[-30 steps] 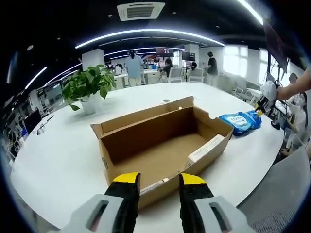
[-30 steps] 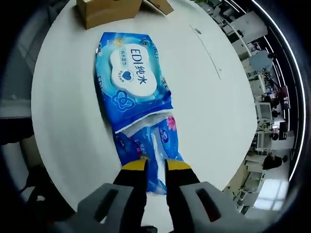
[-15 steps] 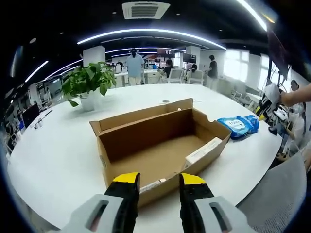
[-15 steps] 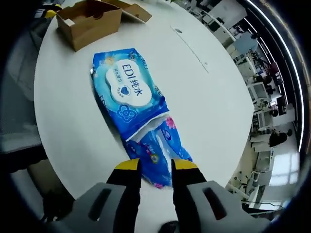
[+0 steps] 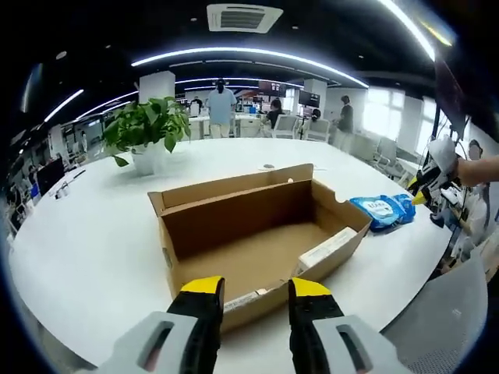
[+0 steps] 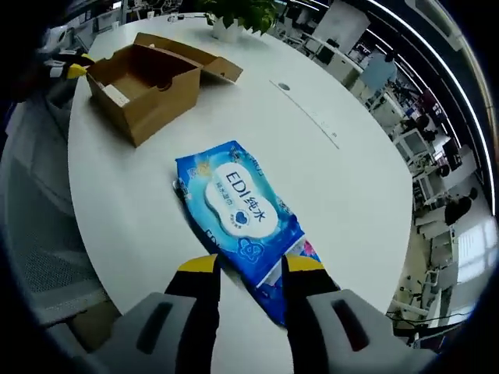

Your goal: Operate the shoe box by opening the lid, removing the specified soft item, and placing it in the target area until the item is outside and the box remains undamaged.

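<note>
Lying flat on the round white counter point(image 6: 351, 195), the blue soft pack of wet wipes point(image 6: 238, 214) rests outside the open brown cardboard shoe box point(image 5: 261, 238), near it but not touching. The right tool point(image 6: 249, 268) hovers above the pack's near end, jaws apart and holding nothing. The left tool point(image 5: 252, 291) sits at the box's near wall, jaws apart. By appearances the removal is done and the box looks undamaged, lid flap open.
</note>
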{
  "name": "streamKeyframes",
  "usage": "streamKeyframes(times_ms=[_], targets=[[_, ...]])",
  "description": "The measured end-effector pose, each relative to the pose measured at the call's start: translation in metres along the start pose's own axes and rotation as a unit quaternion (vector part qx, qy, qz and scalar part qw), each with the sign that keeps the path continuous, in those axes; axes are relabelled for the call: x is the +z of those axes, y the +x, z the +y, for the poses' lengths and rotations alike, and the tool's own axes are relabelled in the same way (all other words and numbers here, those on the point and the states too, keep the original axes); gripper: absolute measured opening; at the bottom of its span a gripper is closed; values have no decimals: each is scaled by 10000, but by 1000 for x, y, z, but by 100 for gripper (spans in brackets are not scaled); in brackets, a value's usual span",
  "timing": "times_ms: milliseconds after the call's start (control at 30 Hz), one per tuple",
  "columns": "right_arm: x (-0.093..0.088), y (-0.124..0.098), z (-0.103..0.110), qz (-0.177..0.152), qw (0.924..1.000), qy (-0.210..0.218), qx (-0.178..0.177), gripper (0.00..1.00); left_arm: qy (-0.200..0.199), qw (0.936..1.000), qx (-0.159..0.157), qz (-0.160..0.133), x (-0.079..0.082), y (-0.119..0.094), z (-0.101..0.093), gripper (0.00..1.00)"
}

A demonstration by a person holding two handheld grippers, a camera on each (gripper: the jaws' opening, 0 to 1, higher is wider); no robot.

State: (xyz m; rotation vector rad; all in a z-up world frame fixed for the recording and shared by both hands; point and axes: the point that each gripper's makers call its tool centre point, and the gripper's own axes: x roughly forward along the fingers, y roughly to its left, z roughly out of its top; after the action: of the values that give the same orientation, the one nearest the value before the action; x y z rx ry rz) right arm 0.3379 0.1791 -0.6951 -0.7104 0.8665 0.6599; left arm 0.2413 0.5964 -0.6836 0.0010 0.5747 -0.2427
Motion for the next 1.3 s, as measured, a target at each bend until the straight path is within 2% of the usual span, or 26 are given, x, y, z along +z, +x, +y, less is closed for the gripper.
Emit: streamKeyframes(times_ms=[67, 100, 233, 433, 500, 667, 767, 967, 1100, 1167, 1233, 1300], targets=[[1, 1, 2, 1, 10000, -11, 5, 29, 4, 10000, -1, -6, 0, 0, 0, 33], [8, 6, 10, -20, 9998, -190, 79, 29, -4, 10000, -11, -40, 2, 0, 0, 33], [23, 10, 28, -93, 9994, -230, 247, 30, -44, 10000, -21, -83, 3, -1, 0, 34], [68, 18, 59, -467, 9967, -158, 649, 31, -46, 9999, -23, -135, 5, -2, 1, 34], [89, 21, 73, -661, 9940, -89, 866, 31, -74, 9998, -14, -164, 6, -2, 2, 34], [133, 30, 101, -869, 9888, -341, 1168, 31, -157, 9997, -16, -183, 6, -2, 3, 34], [151, 34, 112, -947, 9859, -408, 1320, 30, -179, 9997, -28, -180, 6, -2, 3, 34], [180, 45, 130, -941, 9794, -750, 1620, 30, -205, 9995, -11, -224, 8, -4, 4, 34], [199, 51, 143, -945, 9718, -970, 1928, 31, -259, 9994, -1, -236, 8, -4, 5, 34], [203, 53, 150, -887, 9675, -1152, 2071, 31, -270, 9994, 3, -231, 8, -4, 6, 35], [203, 59, 156, -686, 9640, -1397, 2157, 31, -267, 9994, 22, -229, 8, -4, 6, 35], [206, 63, 168, -608, 9577, -1484, 2391, 33, -272, 9993, 28, -238, 8, -4, 6, 35]])
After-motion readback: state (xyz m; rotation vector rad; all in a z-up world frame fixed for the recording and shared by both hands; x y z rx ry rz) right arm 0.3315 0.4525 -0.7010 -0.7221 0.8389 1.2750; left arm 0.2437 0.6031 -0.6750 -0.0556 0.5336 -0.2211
